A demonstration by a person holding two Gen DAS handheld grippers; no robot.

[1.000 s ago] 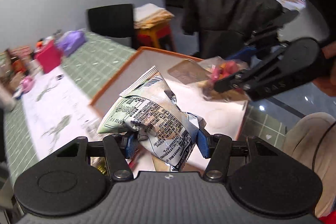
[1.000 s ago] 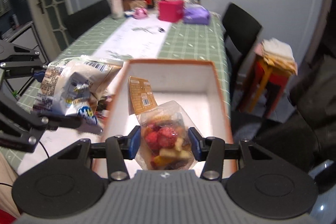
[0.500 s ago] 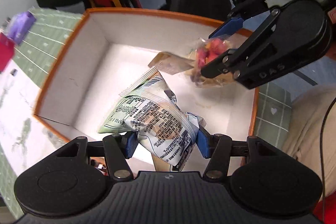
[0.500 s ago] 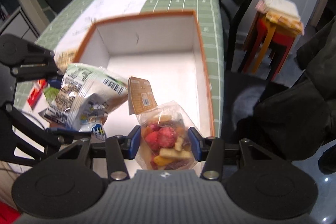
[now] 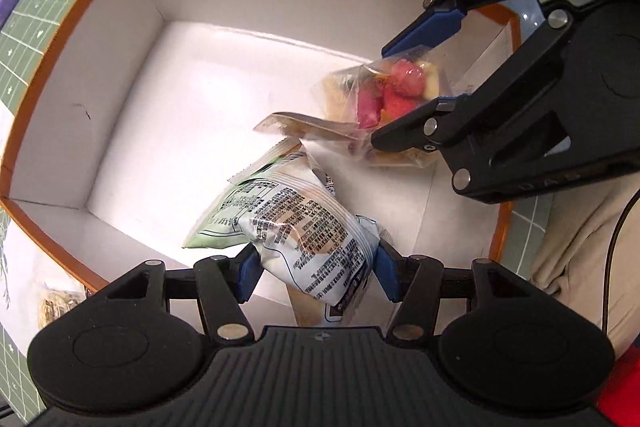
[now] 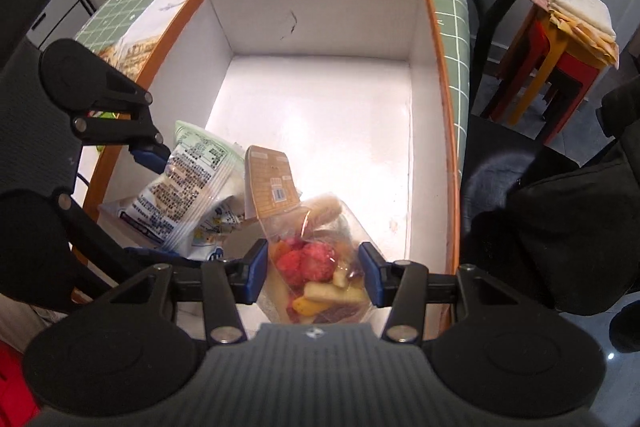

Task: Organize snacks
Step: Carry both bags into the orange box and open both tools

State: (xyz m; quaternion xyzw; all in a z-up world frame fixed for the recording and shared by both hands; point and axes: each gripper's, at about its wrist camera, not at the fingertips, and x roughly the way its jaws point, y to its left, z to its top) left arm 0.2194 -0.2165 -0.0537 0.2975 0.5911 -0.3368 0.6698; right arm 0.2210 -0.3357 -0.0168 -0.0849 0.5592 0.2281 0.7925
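Over the orange-rimmed white box (image 6: 438, 39), our left gripper (image 5: 314, 267) pinches a printed white-and-green snack packet (image 5: 296, 223) while our right gripper (image 6: 314, 277) clamps a clear bag of dried fruit (image 6: 316, 267), the packages nearly touching.

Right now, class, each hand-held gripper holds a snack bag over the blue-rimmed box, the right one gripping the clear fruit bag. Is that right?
Not quite: the box's rim is orange, not blue, as the right wrist view shows. The rest stands: the right hand-held gripper grips the clear fruit bag, and the left hand-held gripper holds a printed snack bag over the box.
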